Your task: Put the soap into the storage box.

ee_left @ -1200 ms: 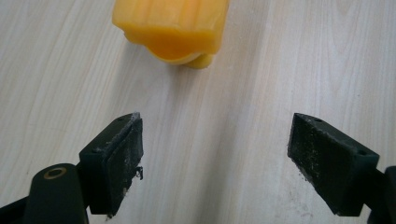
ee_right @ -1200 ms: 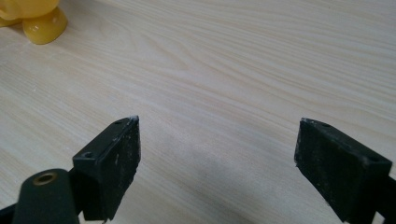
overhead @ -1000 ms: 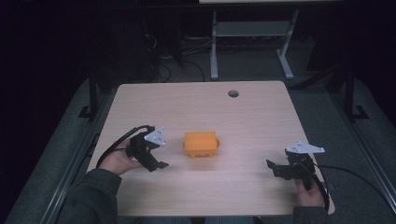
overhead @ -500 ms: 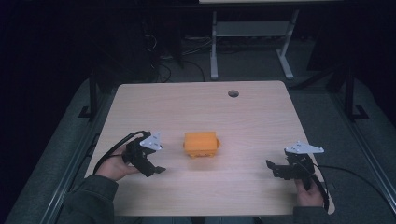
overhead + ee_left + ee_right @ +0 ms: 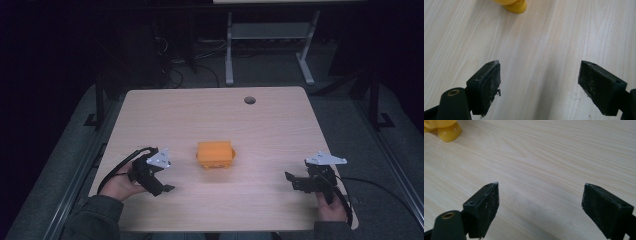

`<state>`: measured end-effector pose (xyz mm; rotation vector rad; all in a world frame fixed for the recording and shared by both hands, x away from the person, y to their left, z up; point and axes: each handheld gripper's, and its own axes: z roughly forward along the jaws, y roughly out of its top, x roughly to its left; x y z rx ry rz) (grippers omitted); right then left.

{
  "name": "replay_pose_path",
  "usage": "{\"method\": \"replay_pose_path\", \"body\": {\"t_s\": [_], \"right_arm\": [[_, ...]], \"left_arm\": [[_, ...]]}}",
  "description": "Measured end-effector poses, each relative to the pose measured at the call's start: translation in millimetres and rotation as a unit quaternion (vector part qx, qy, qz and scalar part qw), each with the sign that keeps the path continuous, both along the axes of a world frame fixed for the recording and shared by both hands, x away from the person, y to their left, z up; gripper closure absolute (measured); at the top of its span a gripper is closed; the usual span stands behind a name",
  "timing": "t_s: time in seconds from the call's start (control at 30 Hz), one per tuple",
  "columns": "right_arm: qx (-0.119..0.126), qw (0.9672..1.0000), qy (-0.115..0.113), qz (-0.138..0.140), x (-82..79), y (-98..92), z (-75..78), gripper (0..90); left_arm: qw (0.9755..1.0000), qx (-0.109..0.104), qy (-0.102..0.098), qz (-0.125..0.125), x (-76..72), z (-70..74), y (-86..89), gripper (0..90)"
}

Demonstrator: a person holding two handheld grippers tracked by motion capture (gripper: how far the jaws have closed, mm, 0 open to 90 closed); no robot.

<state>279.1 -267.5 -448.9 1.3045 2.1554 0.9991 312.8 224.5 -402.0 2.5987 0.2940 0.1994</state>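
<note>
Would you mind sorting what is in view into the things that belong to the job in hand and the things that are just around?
Job in hand:
- orange container, mid-table
- left tool, open, apart from it
- right tool, open, apart from it

Just around:
- table with its round hole
- white stand on the floor behind

Both grippers are black. The left gripper point(image 5: 159, 186) and the right gripper point(image 5: 296, 181) each carry a grey three-cornered plate on top and trail a black cable. Their jaws end in flat, dust-flecked black pads point(image 5: 491, 82), with a brass-ringed hole beside the left pad. The left sleeve point(image 5: 97, 220) is dark olive.
</note>
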Motion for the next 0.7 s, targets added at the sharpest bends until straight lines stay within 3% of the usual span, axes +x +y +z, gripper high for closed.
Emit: {"method": "replay_pose_path", "body": {"t_s": [0.37, 0.7], "right_arm": [[-0.002, 1.0, 0.001, -0.002, 0.2, -0.5, -1.0, 14.0], [-0.003, 1.0, 0.001, 0.002, -0.2, 0.4, -1.3, 13.9]], "left_arm": [[1.0, -0.005, -0.003, 0.004, -10.9, -7.6, 6.1, 17.4], [0.9998, -0.009, -0.003, 0.019, -25.7, -23.7, 14.0, 17.4]]}}
